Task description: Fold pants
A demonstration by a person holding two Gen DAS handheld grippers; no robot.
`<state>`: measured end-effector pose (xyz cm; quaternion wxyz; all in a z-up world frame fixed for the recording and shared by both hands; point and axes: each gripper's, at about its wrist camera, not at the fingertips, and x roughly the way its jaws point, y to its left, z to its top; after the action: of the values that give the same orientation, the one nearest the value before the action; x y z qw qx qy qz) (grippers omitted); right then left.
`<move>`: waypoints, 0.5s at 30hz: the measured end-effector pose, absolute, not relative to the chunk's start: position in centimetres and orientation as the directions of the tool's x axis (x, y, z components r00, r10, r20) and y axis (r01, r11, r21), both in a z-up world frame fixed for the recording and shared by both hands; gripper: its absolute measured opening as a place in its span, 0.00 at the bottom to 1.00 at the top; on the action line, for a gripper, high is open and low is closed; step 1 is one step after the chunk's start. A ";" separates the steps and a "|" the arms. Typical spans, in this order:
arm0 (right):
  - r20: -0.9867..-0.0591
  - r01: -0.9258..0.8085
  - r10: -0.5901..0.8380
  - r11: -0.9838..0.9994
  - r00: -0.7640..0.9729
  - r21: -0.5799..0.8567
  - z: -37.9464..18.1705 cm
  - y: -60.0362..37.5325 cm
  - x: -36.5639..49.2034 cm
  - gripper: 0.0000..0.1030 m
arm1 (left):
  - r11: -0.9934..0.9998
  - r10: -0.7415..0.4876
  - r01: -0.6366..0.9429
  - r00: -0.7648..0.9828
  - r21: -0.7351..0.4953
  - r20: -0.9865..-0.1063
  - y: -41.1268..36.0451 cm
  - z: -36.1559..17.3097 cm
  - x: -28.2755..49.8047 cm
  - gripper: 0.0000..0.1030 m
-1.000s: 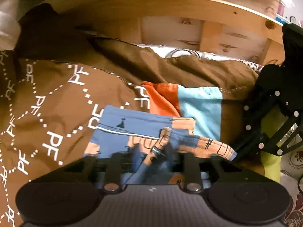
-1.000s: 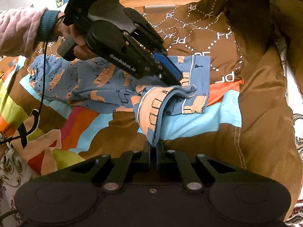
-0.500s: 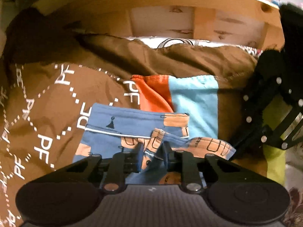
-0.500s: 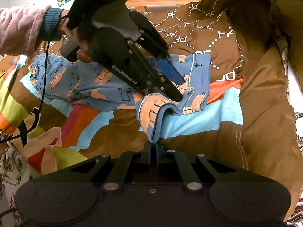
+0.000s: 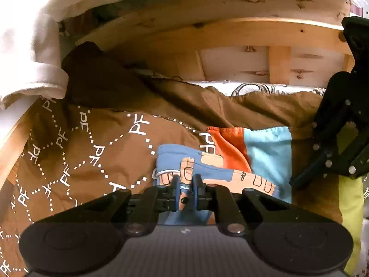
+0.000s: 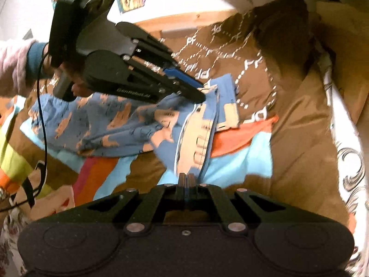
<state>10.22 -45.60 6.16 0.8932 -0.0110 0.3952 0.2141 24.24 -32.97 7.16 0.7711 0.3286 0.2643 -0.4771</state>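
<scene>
Small blue pants [image 6: 120, 120] with an orange print lie crumpled on a brown and colour-block quilt [image 6: 288, 150]. My left gripper [image 5: 186, 184] is shut on one corner of the pants' end [image 5: 207, 173] and holds it raised; it also shows in the right wrist view [image 6: 200, 93]. My right gripper [image 6: 187, 177] is shut on the other corner of the same end, and the cloth [image 6: 196, 136] stretches taut between the two. The right gripper also shows at the right of the left wrist view [image 5: 297, 182].
A wooden bed frame [image 5: 230, 30] rises behind the quilt. A white cloth [image 5: 30, 53] hangs at the left. A patterned sheet [image 6: 350, 161] shows at the quilt's right edge. A black cable [image 6: 42, 120] hangs from the left hand.
Both grippers have lifted and carried the pants' end forward over the quilt. The left gripper, open half a second ago, has closed on the cloth. The fold now stands more upright.
</scene>
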 end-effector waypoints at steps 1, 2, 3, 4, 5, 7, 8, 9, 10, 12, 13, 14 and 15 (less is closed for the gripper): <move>-0.706 -0.388 0.372 0.909 0.603 0.148 6.4 -45.8 10.4 0.00 | 0.323 -0.562 0.912 0.399 0.252 -0.724 -33.0 7.2 24.3 0.12; -0.704 -0.388 0.372 0.910 0.605 0.147 6.5 -45.9 10.5 0.00 | 0.319 -0.564 0.913 0.399 0.255 -0.723 -32.9 7.1 24.3 0.12; -0.704 -0.387 0.368 0.911 0.607 0.143 6.6 -46.0 10.5 0.00 | 0.312 -0.565 0.916 0.392 0.251 -0.726 -32.9 7.0 24.3 0.12; -0.706 -0.386 0.364 0.912 0.607 0.139 6.6 -46.1 10.6 0.00 | 0.304 -0.567 0.922 0.378 0.241 -0.732 -33.0 6.7 24.2 0.12; -0.711 -0.388 0.366 0.911 0.601 0.141 6.5 -46.2 10.6 0.02 | 0.294 -0.565 0.928 0.363 0.231 -0.741 -33.0 6.4 24.1 0.12; -0.720 -0.373 0.359 0.916 0.594 0.148 6.1 -46.4 10.8 0.21 | 0.274 -0.558 0.933 0.352 0.233 -0.752 -33.2 5.9 23.8 0.13; -0.725 -0.364 0.356 0.919 0.590 0.154 5.9 -46.5 11.0 0.30 | 0.270 -0.557 0.934 0.349 0.233 -0.754 -33.3 5.7 23.7 0.13; -0.727 -0.365 0.361 0.917 0.584 0.162 5.8 -46.5 11.1 0.30 | 0.274 -0.555 0.934 0.349 0.230 -0.755 -33.4 5.6 23.8 0.13; -0.727 -0.367 0.363 0.916 0.582 0.164 5.7 -46.5 11.2 0.30 | 0.281 -0.557 0.935 0.344 0.218 -0.756 -33.4 5.5 23.9 0.13; -0.733 -0.371 0.376 0.911 0.567 0.180 5.3 -46.3 11.7 0.30 | 0.298 -0.561 0.937 0.325 0.181 -0.761 -33.3 5.6 24.4 0.13; -0.736 -0.375 0.382 0.908 0.559 0.187 5.1 -46.1 11.9 0.30 | 0.302 -0.564 0.938 0.320 0.170 -0.761 -33.2 5.6 24.6 0.13; -0.739 -0.384 0.384 0.905 0.554 0.183 4.9 -45.8 12.1 0.30 | 0.306 -0.567 0.938 0.316 0.162 -0.760 -33.1 5.7 24.7 0.13; -0.743 -0.396 0.383 0.902 0.549 0.172 4.6 -45.5 12.3 0.28 | 0.311 -0.570 0.938 0.314 0.154 -0.760 -32.9 5.7 24.8 0.13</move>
<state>12.26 -45.51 4.63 0.8801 -0.0076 0.4200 0.2211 24.81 -32.94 5.75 0.7511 0.3045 0.3022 -0.5018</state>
